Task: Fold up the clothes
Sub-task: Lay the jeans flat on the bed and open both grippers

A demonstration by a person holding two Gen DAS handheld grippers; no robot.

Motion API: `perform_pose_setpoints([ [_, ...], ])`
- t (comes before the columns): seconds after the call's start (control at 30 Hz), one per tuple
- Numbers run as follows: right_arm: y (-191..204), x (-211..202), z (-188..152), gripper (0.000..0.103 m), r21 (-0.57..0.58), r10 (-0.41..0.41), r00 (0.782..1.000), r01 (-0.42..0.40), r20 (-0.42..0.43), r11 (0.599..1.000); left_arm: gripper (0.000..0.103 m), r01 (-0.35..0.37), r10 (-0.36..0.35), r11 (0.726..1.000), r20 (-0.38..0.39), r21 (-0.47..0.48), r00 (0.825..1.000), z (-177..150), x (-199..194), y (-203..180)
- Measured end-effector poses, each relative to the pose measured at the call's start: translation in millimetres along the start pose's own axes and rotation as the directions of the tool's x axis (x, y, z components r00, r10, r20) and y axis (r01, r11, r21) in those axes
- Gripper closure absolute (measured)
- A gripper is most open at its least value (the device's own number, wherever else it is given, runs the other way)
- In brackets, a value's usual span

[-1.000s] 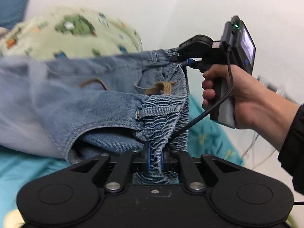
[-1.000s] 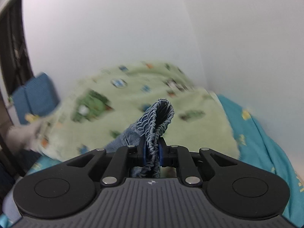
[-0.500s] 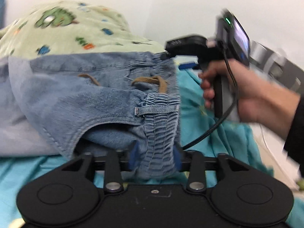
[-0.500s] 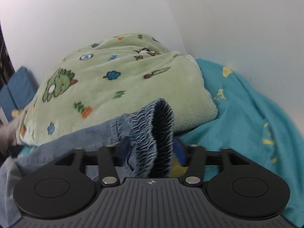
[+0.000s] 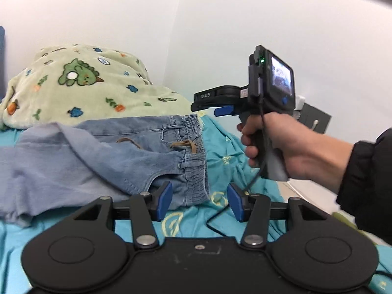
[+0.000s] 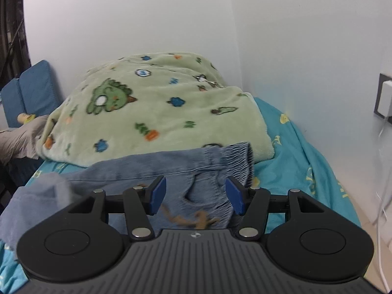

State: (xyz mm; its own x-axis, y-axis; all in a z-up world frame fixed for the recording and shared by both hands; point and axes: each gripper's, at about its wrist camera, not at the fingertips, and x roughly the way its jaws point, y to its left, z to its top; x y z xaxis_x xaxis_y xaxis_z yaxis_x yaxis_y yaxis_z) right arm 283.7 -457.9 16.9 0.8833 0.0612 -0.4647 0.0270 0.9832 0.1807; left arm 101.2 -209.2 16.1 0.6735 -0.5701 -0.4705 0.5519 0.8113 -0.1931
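Note:
Blue jeans (image 5: 137,152) with an elastic waistband (image 5: 196,147) and a brown drawstring (image 5: 183,144) lie flat on the teal bedsheet (image 5: 227,152). My left gripper (image 5: 199,191) hovers just in front of the waistband's near corner. Its jaws are opening, and the blue pads (image 5: 164,201) touch no cloth. A person's hand (image 5: 281,142) holds my right gripper (image 5: 210,105) above the waistband's far end. In the right wrist view that right gripper (image 6: 195,186) is open over the jeans (image 6: 147,171), clear of the waistband (image 6: 235,156).
A bulky green dinosaur blanket (image 6: 147,110) is heaped just behind the jeans, against the white wall. A blue cushion (image 6: 31,90) and grey cloth (image 6: 19,139) sit at the bed's left end. A wall plug (image 6: 384,98) with a cable is at the right, past the bed's edge.
Both grippers were shut on the waistband, holding it up. They have let go and opened, the jeans now lie on the bed, and both grippers have pulled back and up.

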Motion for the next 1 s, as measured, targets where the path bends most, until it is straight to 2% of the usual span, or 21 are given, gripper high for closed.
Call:
perform_pose_setpoints([
  [0.13, 38.4, -26.6, -16.1, 0.045, 0.013, -0.007, 0.999, 0.006, 0.032, 1.0, 0.056, 0.011, -0.012, 1.0, 0.02, 0.019, 1.0, -5.3, -48.3, 3.2],
  [0.27, 75.9, -41.3, -39.4, 0.045, 0.074, 0.028, 0.998, -0.032, 0.051, 0.997, 0.055, 0.012, -0.013, 1.0, 0.058, 0.009, 0.998, -11.6, -93.8, 15.8],
  [0.4, 105.4, -41.4, -66.2, 0.045, 0.15, 0.075, 0.997, -0.079, 0.028, 0.986, 0.055, -0.065, 0.066, 0.998, 0.081, -0.012, 0.995, -5.3, -118.4, 43.4],
  [0.5, 118.9, -35.6, -84.9, 0.045, 0.258, 0.146, 0.989, -0.143, 0.008, 0.956, 0.054, -0.162, 0.166, 0.986, 0.101, -0.043, 0.981, 7.8, -124.8, 72.4],
  [0.6, 129.8, -26.1, -96.5, 0.046, 0.348, 0.216, 0.976, -0.194, -0.026, 0.917, 0.054, -0.233, 0.244, 0.966, 0.097, -0.113, 0.965, 16.2, -114.5, 105.1],
  [0.67, 131.2, -21.7, -106.9, 0.045, 0.428, 0.264, 0.964, -0.235, -0.009, 0.873, 0.054, -0.259, 0.278, 0.952, 0.103, -0.164, 0.955, 17.3, -102.6, 125.2],
  [0.73, 124.5, -9.6, -117.8, 0.045, 0.534, 0.31, 0.951, -0.263, 0.002, 0.804, 0.054, -0.272, 0.297, 0.939, 0.098, -0.208, 0.95, 12.9, -89.3, 142.0],
  [0.8, 116.6, 3.7, -129.8, 0.04, 0.625, 0.345, 0.938, -0.278, 0.015, 0.73, 0.054, -0.281, 0.31, 0.927, 0.085, -0.248, 0.947, 5.4, -75.6, 157.7],
  [0.87, 108.5, 21.1, -141.9, 0.027, 0.711, 0.383, 0.924, -0.281, 0.017, 0.645, 0.054, -0.3, 0.328, 0.913, 0.061, -0.277, 0.943, -7.3, -66.6, 171.3],
  [1.0, 101.6, 46.6, -155.4, 0.02, 0.822, 0.39, 0.921, -0.243, 0.028, 0.516, 0.054, -0.299, 0.316, 0.878, -0.018, -0.375, 0.949, -23.8, -56.3, 198.3],
])
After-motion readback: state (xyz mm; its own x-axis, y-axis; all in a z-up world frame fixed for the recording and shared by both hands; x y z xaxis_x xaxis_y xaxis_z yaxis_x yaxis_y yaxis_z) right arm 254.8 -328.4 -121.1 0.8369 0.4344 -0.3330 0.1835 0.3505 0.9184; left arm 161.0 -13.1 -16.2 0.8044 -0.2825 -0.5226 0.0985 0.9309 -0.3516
